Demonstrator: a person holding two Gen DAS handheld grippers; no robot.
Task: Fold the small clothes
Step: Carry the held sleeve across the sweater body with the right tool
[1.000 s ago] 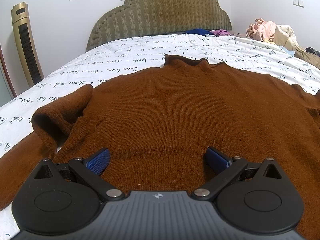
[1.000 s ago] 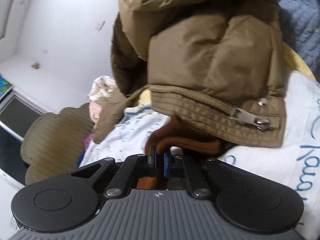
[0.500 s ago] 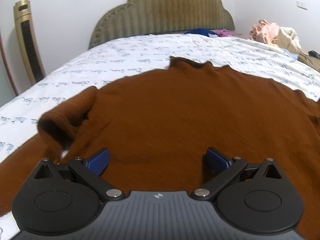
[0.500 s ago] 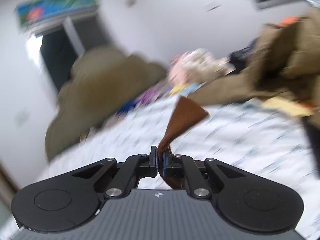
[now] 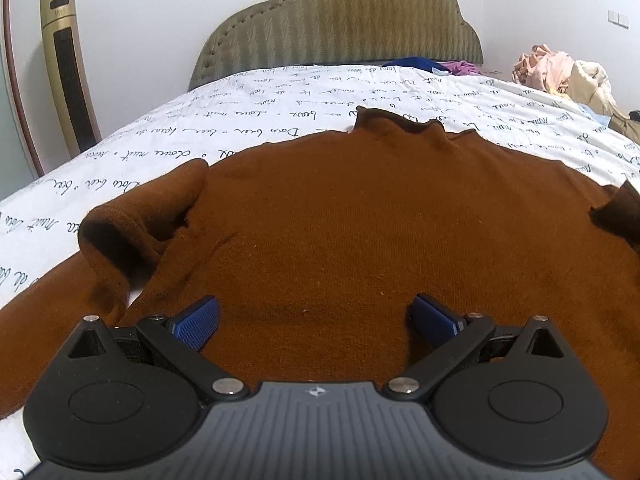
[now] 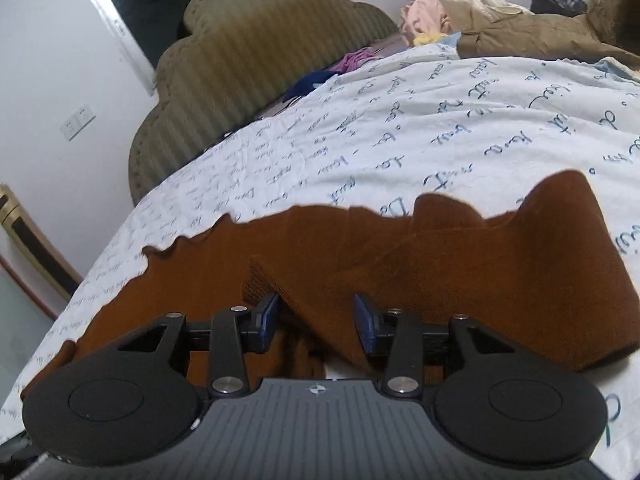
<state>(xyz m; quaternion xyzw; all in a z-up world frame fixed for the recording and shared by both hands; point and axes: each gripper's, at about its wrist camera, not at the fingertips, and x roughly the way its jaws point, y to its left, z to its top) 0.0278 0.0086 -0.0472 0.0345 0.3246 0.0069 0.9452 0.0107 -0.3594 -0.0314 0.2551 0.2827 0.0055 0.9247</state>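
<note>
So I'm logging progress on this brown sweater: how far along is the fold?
Done: the brown sweater lies spread on the bed sheet. In hand: the right gripper, jaws just opening, is laying the right sleeve over the body. Left: the left sleeve is bunched; the left gripper hovers open.

From here I see the sweater as matt brown knit, finely ribbed and a little fuzzy. Beneath it the bedsheet looks like smooth white cotton printed with script. Beyond the sweater, the headboard is padded olive cloth in a zigzag weave. My left tongs are matt black plastic, with textured blue pads and shiny metal rivets.
</note>
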